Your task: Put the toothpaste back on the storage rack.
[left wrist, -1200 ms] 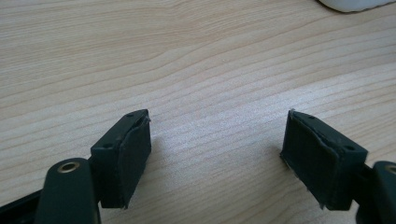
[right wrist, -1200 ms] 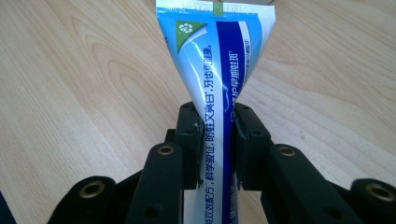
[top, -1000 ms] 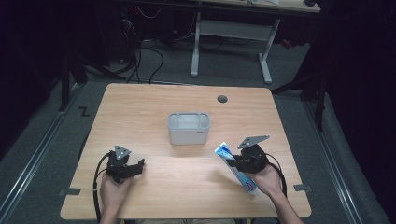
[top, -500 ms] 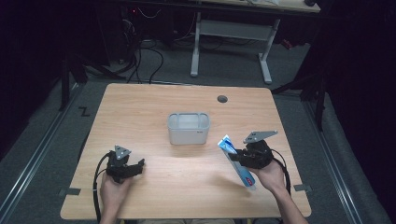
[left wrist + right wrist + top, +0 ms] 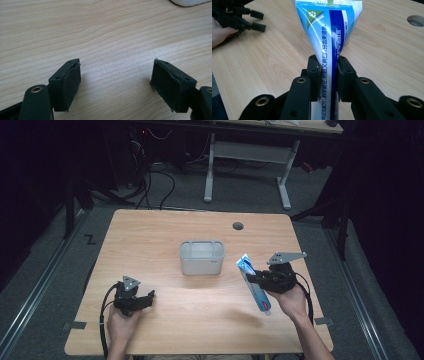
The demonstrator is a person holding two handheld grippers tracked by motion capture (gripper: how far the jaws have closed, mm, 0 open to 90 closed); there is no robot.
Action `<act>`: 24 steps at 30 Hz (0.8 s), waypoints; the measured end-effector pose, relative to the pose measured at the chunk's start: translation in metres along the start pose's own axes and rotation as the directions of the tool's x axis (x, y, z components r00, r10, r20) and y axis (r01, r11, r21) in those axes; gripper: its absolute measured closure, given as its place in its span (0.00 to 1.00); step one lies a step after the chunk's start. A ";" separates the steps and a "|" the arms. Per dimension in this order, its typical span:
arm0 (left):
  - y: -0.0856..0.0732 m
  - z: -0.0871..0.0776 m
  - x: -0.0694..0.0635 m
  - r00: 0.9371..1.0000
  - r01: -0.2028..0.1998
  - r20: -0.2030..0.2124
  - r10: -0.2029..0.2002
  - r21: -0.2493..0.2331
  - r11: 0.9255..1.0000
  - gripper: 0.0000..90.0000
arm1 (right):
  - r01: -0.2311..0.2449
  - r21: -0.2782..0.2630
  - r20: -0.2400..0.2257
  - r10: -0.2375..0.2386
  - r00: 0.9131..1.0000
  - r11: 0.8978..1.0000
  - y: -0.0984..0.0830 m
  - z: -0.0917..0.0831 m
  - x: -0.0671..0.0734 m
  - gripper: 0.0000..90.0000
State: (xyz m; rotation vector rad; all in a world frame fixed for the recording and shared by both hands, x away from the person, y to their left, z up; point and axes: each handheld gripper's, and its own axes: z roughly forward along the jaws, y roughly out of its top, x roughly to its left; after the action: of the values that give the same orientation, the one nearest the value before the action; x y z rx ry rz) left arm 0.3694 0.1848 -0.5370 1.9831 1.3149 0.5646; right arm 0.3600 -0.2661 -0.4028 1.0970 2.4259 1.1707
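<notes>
A blue and white toothpaste tube (image 5: 254,285) is held above the table at the right, crimped end toward the grey bin (image 5: 202,257). My right gripper (image 5: 257,279) is shut on it; in the right gripper view the tube (image 5: 329,37) is pinched at its middle between the two black jaws of my right gripper (image 5: 328,75). At the table's front left, my left gripper (image 5: 146,297) rests low over the wood, open. In the left gripper view my left gripper (image 5: 116,83) has wide-apart pads (image 5: 72,80) with bare wood between them.
The wooden table (image 5: 150,235) has a round cable hole (image 5: 238,226) at the back right. The bin stands near the middle. A metal desk frame (image 5: 250,155) and cables lie on the floor beyond the far edge.
My right gripper has lifted the toothpaste tube off the table and tilted it more upright, moving slightly toward the bin. The left gripper has stayed put.
</notes>
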 end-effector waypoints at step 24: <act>0.000 0.000 0.000 1.000 -0.001 -0.001 0.001 0.001 1.000 0.27 | -0.008 -0.095 -0.025 0.005 1.000 0.995 0.036 0.000 -0.006 0.83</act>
State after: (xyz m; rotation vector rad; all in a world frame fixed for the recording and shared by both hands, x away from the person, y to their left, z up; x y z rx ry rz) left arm 0.3693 0.1847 -0.5370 1.9839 1.3151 0.5656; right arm 0.3830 -0.2558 -0.3764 1.0693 2.3588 1.2949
